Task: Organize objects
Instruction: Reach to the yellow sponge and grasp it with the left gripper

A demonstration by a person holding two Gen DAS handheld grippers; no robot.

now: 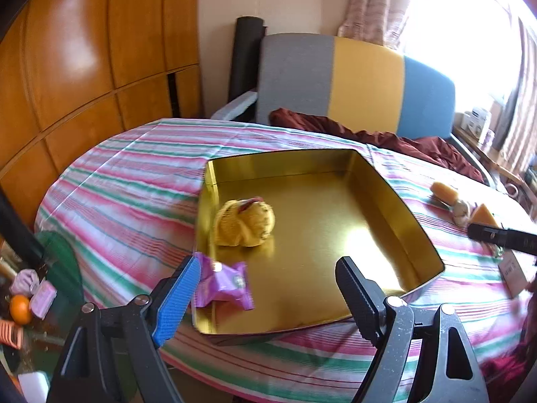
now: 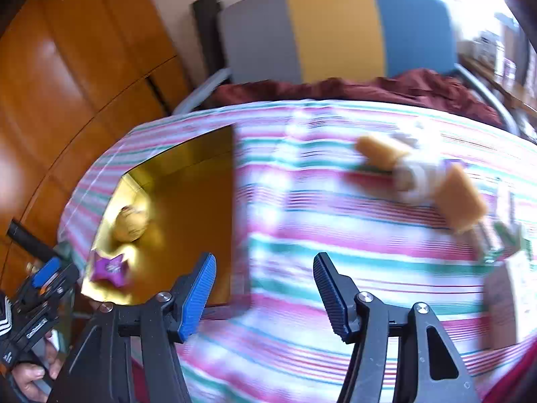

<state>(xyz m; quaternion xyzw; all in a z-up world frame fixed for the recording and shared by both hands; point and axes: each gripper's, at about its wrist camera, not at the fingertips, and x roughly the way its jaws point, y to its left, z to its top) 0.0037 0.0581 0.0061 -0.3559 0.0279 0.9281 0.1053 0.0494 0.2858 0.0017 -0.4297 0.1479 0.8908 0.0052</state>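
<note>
The striped surface (image 1: 134, 181) carries everything, its cloth spread flat so loose items stay put and easy to reach. On it sits the gold tin (image 1: 396, 201), open-topped and shallow, evidently the collecting place: its low walls let a thing be dropped in from above without tipping it. Out on the cloth to the tin's right, well apart from it, lies a small cluster still to be gathered: a plush toy (image 2: 416, 174) with orange and white parts, and a pale box (image 2: 503, 302) near the surface's right edge; blur hides their details. Inside the tin, near its left wall, rests a yellow knitted ball (image 1: 245, 223), and nearer the front corner a purple wrapped snack (image 1: 225, 283) lies just ahead of the left gripper (image 1: 268, 288), whose fingers (image 1: 178, 295) stand released with nothing between them, which reads as a drop just made. The right gripper (image 2: 265, 288) hangs over bare cloth between the tin and the cluster, its fingers (image 2: 198, 292) parted and empty, aimed toward the toy; my judgement is that it is heading there for the next pick.
</note>
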